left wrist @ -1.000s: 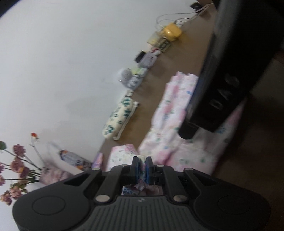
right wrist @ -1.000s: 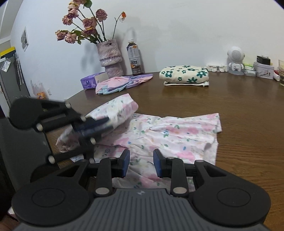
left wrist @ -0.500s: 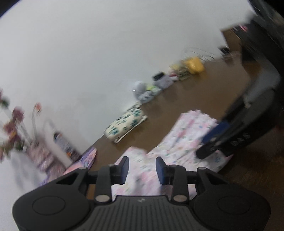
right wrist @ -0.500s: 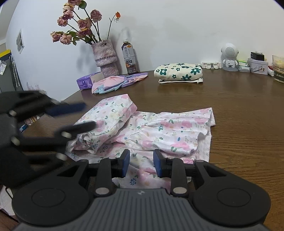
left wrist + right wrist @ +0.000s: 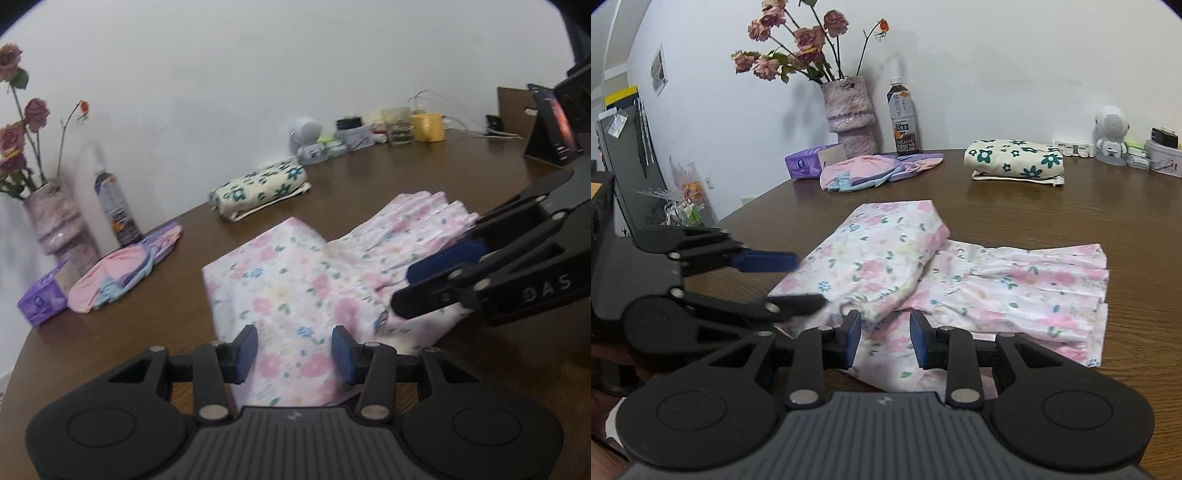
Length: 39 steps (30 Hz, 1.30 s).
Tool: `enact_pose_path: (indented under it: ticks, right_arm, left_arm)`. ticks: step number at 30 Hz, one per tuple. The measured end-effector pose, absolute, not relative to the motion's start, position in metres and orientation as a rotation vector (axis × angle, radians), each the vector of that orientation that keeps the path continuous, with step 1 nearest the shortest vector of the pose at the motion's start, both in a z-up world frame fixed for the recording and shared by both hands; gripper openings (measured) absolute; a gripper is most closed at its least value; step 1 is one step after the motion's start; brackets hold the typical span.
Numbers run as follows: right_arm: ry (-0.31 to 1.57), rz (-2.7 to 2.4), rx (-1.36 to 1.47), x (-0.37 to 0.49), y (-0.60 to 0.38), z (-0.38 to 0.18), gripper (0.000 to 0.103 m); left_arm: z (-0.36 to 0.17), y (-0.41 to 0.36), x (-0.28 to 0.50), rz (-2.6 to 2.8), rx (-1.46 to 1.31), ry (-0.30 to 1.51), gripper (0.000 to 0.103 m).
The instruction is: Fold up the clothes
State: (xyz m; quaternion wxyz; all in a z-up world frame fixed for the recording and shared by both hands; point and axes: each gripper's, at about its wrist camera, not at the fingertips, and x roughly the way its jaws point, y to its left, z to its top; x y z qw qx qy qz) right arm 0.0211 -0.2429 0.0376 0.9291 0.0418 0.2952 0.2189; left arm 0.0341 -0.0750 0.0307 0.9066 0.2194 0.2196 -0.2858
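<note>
A pink floral garment lies on the brown table, its left part folded over into a thick flap. My left gripper hovers at the flap's near left edge. Its jaws are opening and the pads do not press on the cloth. My right gripper stands open just over the garment's near edge, a narrow gap between its blue pads and nothing gripped.
A folded cream cloth with green flowers and a pink and purple cloth lie further back. A tissue pack, a vase of roses, a bottle and small desk items line the wall.
My left gripper let go of the flap, opened, rolled back upright and drew away toward the near edge. The flap now lies on the garment. The right gripper shifted slightly.
</note>
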Motion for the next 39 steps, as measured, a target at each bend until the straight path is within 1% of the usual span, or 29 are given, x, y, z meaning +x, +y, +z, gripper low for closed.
enact_pose_path:
  ticks: [3,4,5,6,8,13,14,15,16,17,18,19,21,25,27,28,30,32,34,37,39]
  right_arm:
    - [0.602,0.450,0.084,0.019,-0.239,0.040,0.030]
    - [0.598,0.454,0.075,0.018,-0.236,0.042,0.032]
    - [0.594,0.458,0.056,0.017,-0.233,0.043,0.034]
    - [0.593,0.455,0.024,0.017,-0.228,0.042,0.035]
    - [0.594,0.445,-0.048,0.018,-0.216,0.041,0.036]
    - [0.574,0.412,-0.190,0.022,-0.189,0.036,0.037]
    - [0.563,0.404,-0.206,0.022,-0.186,0.036,0.037]
    - [0.558,0.397,-0.217,0.021,-0.184,0.035,0.034]
    - [0.558,0.394,-0.220,0.021,-0.184,0.035,0.026]
    - [0.561,0.390,-0.214,0.020,-0.185,0.035,0.021]
    - [0.564,0.385,-0.207,0.019,-0.186,0.034,0.016]
    - [0.567,0.376,-0.198,0.019,-0.188,0.034,0.013]
    - [0.576,0.367,-0.174,0.019,-0.193,0.032,0.011]
    - [0.602,0.351,-0.162,0.020,-0.195,0.029,0.011]
    - [0.607,0.354,-0.137,0.016,-0.199,0.033,0.015]
    - [0.597,0.365,-0.104,0.012,-0.204,0.039,0.020]
    - [0.564,0.395,-0.018,0.006,-0.216,0.051,0.023]
    - [0.518,0.424,0.051,0.007,-0.221,0.061,0.023]
    - [0.501,0.426,0.061,0.013,-0.215,0.063,0.023]
    - [0.553,0.408,0.055,0.024,-0.204,0.053,0.023]
    - [0.609,0.383,0.045,0.028,-0.203,0.044,0.023]
  left_arm:
    - [0.038,-0.059,0.029,-0.605,0.421,0.426,0.044]
    - [0.040,-0.053,0.027,-0.614,0.418,0.426,0.047]
    - [0.041,-0.046,0.024,-0.625,0.419,0.428,0.052]
    - [0.041,-0.040,0.021,-0.638,0.434,0.432,0.053]
    - [0.036,-0.035,0.014,-0.659,0.499,0.440,0.056]
    - [0.019,-0.039,0.015,-0.614,0.598,0.438,0.055]
    - [0.017,-0.041,0.017,-0.602,0.603,0.428,0.051]
    - [0.016,-0.042,0.019,-0.600,0.604,0.424,0.046]
    - [0.016,-0.043,0.021,-0.606,0.600,0.426,0.035]
    - [0.016,-0.045,0.022,-0.615,0.597,0.427,0.026]
    - [0.015,-0.046,0.022,-0.628,0.594,0.427,0.023]
    - [0.015,-0.047,0.021,-0.634,0.596,0.425,0.021]
    - [0.013,-0.051,0.021,-0.635,0.603,0.418,0.018]
    - [0.014,-0.051,0.021,-0.636,0.580,0.413,0.021]
    - [0.021,-0.042,0.019,-0.663,0.533,0.402,0.028]
    - [0.025,-0.038,0.019,-0.673,0.508,0.401,0.032]
    - [0.032,-0.032,0.022,-0.685,0.455,0.403,0.032]
    - [0.035,-0.033,0.025,-0.671,0.442,0.402,0.032]
    - [0.032,-0.040,0.026,-0.663,0.457,0.407,0.032]
    - [0.030,-0.042,0.024,-0.722,0.463,0.427,0.032]
    - [0.032,-0.038,0.020,-0.766,0.454,0.427,0.034]
